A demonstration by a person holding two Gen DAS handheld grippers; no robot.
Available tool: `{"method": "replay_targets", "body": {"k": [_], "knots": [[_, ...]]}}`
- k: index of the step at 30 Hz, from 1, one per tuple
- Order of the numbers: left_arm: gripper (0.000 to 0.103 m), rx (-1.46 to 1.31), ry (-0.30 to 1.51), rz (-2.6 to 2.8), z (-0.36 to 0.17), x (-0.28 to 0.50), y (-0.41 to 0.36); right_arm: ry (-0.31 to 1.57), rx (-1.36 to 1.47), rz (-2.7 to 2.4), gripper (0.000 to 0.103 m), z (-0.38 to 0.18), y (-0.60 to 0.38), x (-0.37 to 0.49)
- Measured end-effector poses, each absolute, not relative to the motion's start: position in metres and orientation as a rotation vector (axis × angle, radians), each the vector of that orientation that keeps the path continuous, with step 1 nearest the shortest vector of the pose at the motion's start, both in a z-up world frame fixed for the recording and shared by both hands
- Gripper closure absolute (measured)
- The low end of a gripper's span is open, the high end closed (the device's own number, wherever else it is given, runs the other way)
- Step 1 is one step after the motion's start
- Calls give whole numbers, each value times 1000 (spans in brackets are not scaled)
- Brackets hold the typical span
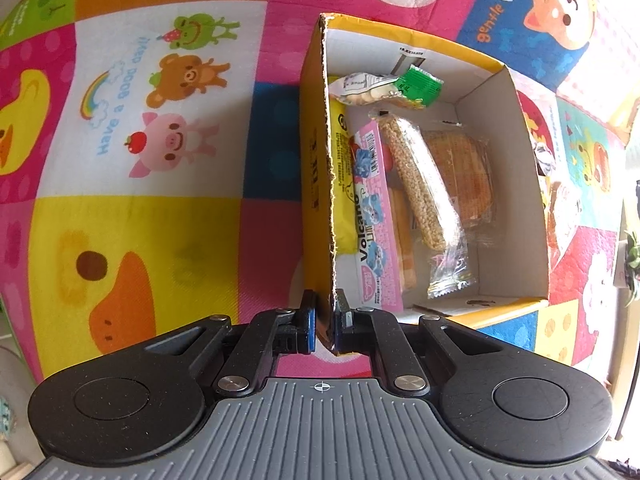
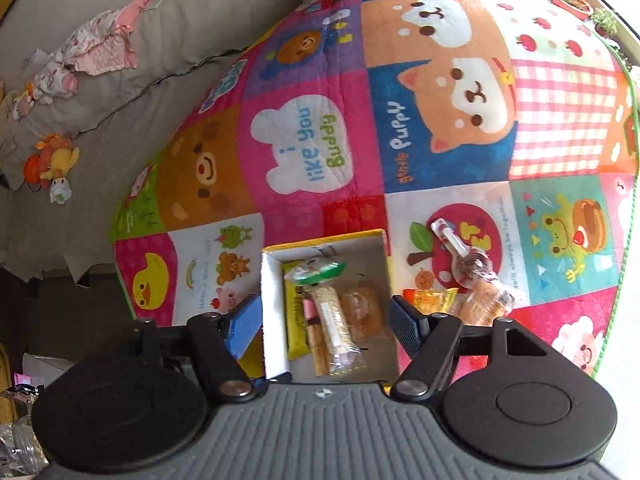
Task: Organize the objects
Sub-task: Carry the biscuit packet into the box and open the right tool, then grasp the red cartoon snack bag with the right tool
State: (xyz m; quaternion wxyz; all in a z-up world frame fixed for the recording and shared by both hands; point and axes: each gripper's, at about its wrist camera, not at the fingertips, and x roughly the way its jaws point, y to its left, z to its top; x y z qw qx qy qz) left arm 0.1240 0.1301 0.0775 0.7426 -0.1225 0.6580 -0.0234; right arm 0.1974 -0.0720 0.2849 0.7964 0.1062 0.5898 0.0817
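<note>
A yellow cardboard box [image 1: 316,168] stands on a colourful play mat. It holds several snack packs: a pink Volcano carton [image 1: 374,216], a sesame bar [image 1: 420,188], a wafer pack [image 1: 468,176] and a green sachet [image 1: 420,86]. My left gripper [image 1: 325,314] is shut on the box's near left wall. My right gripper [image 2: 326,326] is open and empty, hovering above the box [image 2: 274,320]. Loose snacks lie on the mat right of the box: a clear-wrapped pack [image 2: 466,258], an orange sachet [image 2: 430,298] and a wafer pack [image 2: 486,304].
The play mat [image 2: 304,148] covers the floor. A grey sofa [image 2: 80,92] with clothes and plush toys stands at the left. Potted plants [image 2: 572,2] stand at the far right edge.
</note>
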Motion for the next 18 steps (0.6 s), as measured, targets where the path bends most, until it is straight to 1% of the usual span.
{"method": "replay_targets", "body": {"k": [9,13,18], "knots": [[94,-247,1443,-30,80,122,124,1397,352,-82,33,224,-194,143],[94,-231,1452,-13,80,123,121,1440,412,-132,32,199,-219,125],[94,-271,1458,24,82,122,125,1462,465,-115,28,174,-227,128]]}}
